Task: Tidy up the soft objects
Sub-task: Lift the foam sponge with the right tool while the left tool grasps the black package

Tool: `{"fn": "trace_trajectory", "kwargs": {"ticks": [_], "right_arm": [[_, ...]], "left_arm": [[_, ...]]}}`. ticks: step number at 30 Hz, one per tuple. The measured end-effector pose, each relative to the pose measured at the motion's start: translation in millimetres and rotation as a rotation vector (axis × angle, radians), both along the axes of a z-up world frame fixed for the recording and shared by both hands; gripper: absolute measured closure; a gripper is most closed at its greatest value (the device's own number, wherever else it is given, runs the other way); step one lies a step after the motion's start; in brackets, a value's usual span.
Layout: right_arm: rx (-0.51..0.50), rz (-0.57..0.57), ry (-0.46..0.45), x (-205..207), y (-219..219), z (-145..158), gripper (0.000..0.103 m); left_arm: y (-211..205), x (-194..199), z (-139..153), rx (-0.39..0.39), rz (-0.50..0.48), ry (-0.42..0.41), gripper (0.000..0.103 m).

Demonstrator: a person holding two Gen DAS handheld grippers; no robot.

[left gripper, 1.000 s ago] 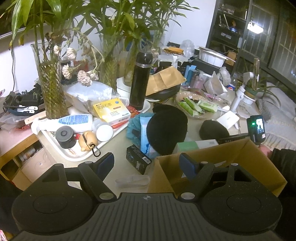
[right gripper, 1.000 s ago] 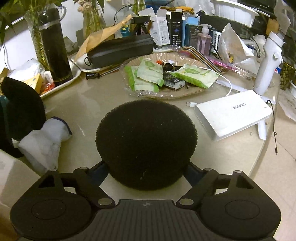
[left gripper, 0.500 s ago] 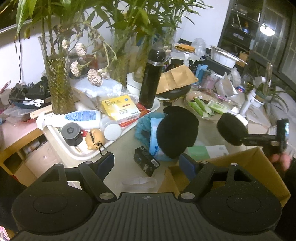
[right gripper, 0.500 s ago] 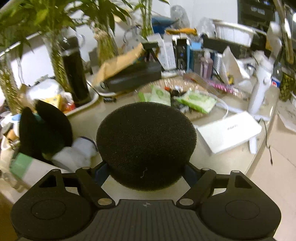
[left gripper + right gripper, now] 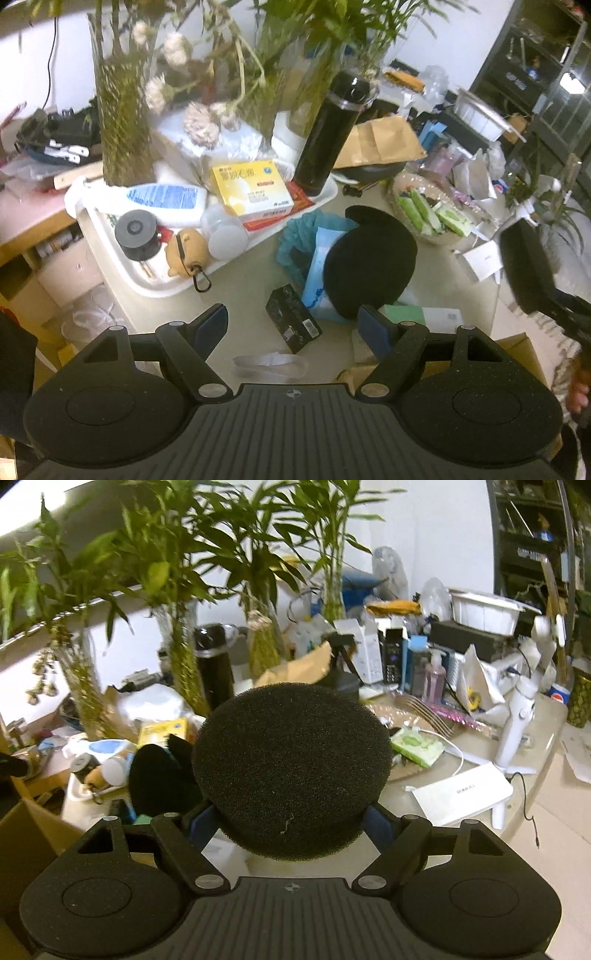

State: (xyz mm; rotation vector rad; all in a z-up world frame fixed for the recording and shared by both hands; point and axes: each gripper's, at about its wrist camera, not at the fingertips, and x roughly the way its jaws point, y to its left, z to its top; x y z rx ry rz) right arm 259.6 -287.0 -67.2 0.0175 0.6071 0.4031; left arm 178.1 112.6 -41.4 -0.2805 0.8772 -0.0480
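A round black foam sponge (image 5: 291,768) sits between the blue pads of my right gripper (image 5: 290,821), which is shut on it and holds it in the air above the table. The same sponge (image 5: 526,267) shows at the right edge of the left wrist view, with the right gripper's arm behind it. My left gripper (image 5: 293,325) is open with nothing between its fingers, above the table's near edge. A second black foam piece (image 5: 369,262) lies on the table beyond it, on a light blue pack (image 5: 317,266). A cardboard box (image 5: 517,354) lies low right.
A white tray (image 5: 155,284) with a lotion bottle, a yellow box (image 5: 251,188) and a small toy stands at the left. A black flask (image 5: 328,136), glass vases with plants, a dish of green packets (image 5: 428,210), a small black box (image 5: 293,325) and a white power bank (image 5: 461,794) crowd the table.
My right gripper has risen off the table with the sponge, which now shows higher and nearer at the right of the left view. My left gripper has shifted and rolled a little.
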Motion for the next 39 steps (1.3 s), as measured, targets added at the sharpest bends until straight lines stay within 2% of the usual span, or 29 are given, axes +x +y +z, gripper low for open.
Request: {"fn": "trace_trajectory", "kwargs": {"ticks": [8,11,15,22,25,30,32,39], "right_arm": [[0.004,0.026,-0.051,-32,2,22,0.019],[0.018,0.02,-0.065,-41,-1,27,0.019],[0.026,0.019,-0.074,-54,-2,29,0.019],[0.018,0.024,-0.078,-70,-4,30,0.019],[0.025,0.022,-0.083,-74,-4,32,0.019],[0.026,0.027,-0.085,-79,-4,32,0.019],[0.025,0.029,-0.086,-80,-4,32,0.019],[0.031,0.033,-0.085,-82,-4,32,0.019]], "left_arm": [[-1,35,-16,-0.059,-0.013,0.104,0.026],[-6,52,-24,-0.044,-0.03,0.142,0.026],[-10,74,-40,-0.064,-0.063,0.201,0.026],[-22,101,-72,-0.029,-0.13,0.297,0.028],[-24,111,-86,-0.026,-0.139,0.339,0.036],[-25,126,-108,-0.04,-0.166,0.404,0.06],[-24,129,-114,-0.044,-0.177,0.422,0.063],[-21,123,-114,-0.054,-0.17,0.396,0.074]]}}
